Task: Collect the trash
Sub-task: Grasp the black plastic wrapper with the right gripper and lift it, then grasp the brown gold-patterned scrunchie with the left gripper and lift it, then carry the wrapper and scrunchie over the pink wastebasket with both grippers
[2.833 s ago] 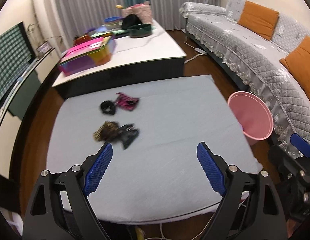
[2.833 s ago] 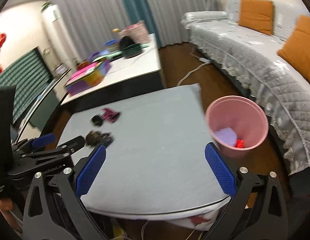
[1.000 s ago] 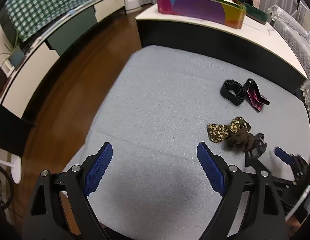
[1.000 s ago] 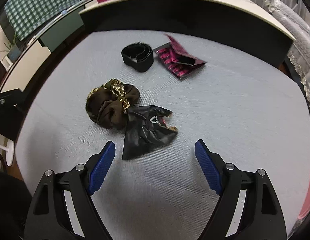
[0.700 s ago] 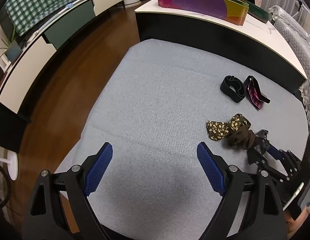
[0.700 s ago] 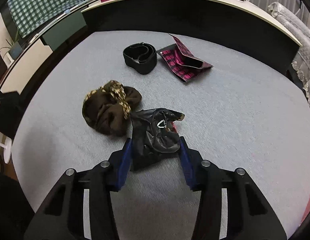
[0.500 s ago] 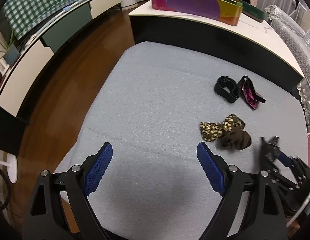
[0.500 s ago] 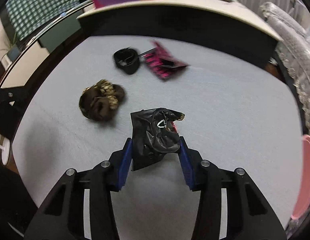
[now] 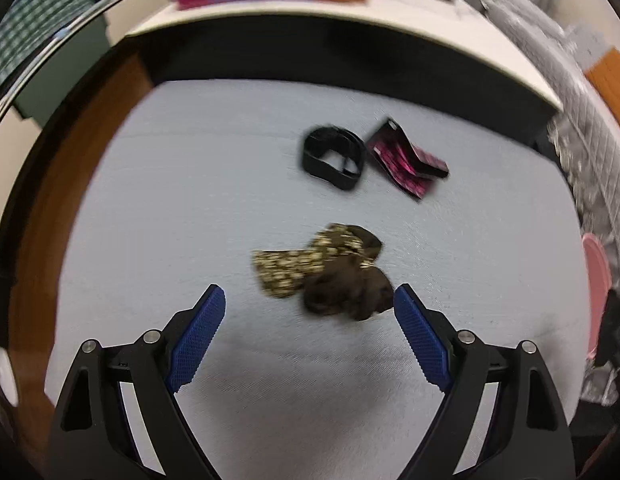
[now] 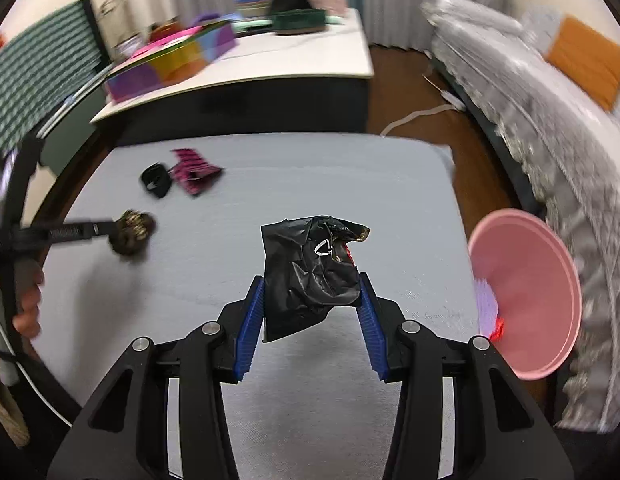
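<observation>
My right gripper (image 10: 310, 300) is shut on a crumpled black wrapper (image 10: 310, 272) and holds it above the grey mat (image 10: 294, 184). The pink bin (image 10: 526, 292) stands off the mat's right edge, just right of the wrapper. My left gripper (image 9: 310, 312) is open, its fingers on either side of a brown and gold scrunchie (image 9: 330, 272) lying on the mat (image 9: 190, 184). The scrunchie also shows at the left in the right wrist view (image 10: 132, 232). A black band (image 9: 334, 158) and a pink and black packet (image 9: 406, 164) lie farther back.
A white low table (image 10: 294, 60) with coloured boxes and bowls stands behind the mat. A grey sofa (image 10: 550, 92) with orange cushions runs along the right. A white cable (image 10: 414, 116) lies on the wooden floor. The bin holds purple and red items.
My right gripper shut on the black wrapper, lifted it and swung right toward the pink bin. My left gripper moved in over the scrunchie, still open.
</observation>
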Available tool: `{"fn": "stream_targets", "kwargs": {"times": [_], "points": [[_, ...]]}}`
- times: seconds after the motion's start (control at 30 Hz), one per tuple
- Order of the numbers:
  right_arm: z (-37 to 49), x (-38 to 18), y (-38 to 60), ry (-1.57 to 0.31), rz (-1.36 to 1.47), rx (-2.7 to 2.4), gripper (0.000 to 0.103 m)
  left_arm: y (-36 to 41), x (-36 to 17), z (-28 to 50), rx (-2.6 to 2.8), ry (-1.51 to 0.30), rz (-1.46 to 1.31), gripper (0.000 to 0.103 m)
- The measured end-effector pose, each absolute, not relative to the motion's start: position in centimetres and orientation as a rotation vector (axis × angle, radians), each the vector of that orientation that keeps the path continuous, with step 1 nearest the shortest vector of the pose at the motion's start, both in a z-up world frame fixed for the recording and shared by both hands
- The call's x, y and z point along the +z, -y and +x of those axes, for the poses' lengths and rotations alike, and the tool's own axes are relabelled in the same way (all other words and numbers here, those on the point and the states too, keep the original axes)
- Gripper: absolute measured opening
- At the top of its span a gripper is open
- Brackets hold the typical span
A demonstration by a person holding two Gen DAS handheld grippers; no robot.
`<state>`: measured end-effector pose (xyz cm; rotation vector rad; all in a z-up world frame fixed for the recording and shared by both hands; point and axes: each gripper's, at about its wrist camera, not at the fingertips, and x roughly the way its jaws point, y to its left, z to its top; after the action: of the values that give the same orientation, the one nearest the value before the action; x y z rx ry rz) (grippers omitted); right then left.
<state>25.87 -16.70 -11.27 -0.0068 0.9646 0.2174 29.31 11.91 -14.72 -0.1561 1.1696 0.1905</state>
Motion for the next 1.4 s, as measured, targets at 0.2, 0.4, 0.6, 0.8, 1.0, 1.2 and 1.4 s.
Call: {"fn": "stream_targets", "kwargs": {"times": [0.2,0.4,0.6,0.8,1.0,1.2,1.4], "points": [[27.6,-12.9,18.3,-1.01,0.075,0.217,0.046,-10.8,-17.2,31.6,0.18,-1.191,-0.135,0.083],[28.2,-13.7,18.3,-1.026,0.064,0.211,0.046,-10.8,-17.9,32.0,0.165,-1.2,-0.169,0.039],[27.9,-13.3,18.1,-1.012,0.057,0.22,0.046,-9.7,-15.2,30.6,0.149,-1.104,-0.111,0.035],[26.1,-10.8,18.5,-0.968,0.052,0.22,0.046,-7.4,-11.1,27.6,0.132,-1.019,-0.056,0.035],[23.2,-6.3,19.5,-0.877,0.066,0.227,0.046,-4.2,-6.4,24.1,0.08,-0.934,0.018,0.035],[19.6,-3.6,21.4,-0.829,0.084,0.235,0.046,-0.6,-3.9,20.9,0.006,-0.915,0.0,0.035],[17.0,-2.8,23.5,-0.801,0.103,0.221,0.046,3.3,-2.7,19.2,-0.075,-0.895,0.024,0.035]]}}
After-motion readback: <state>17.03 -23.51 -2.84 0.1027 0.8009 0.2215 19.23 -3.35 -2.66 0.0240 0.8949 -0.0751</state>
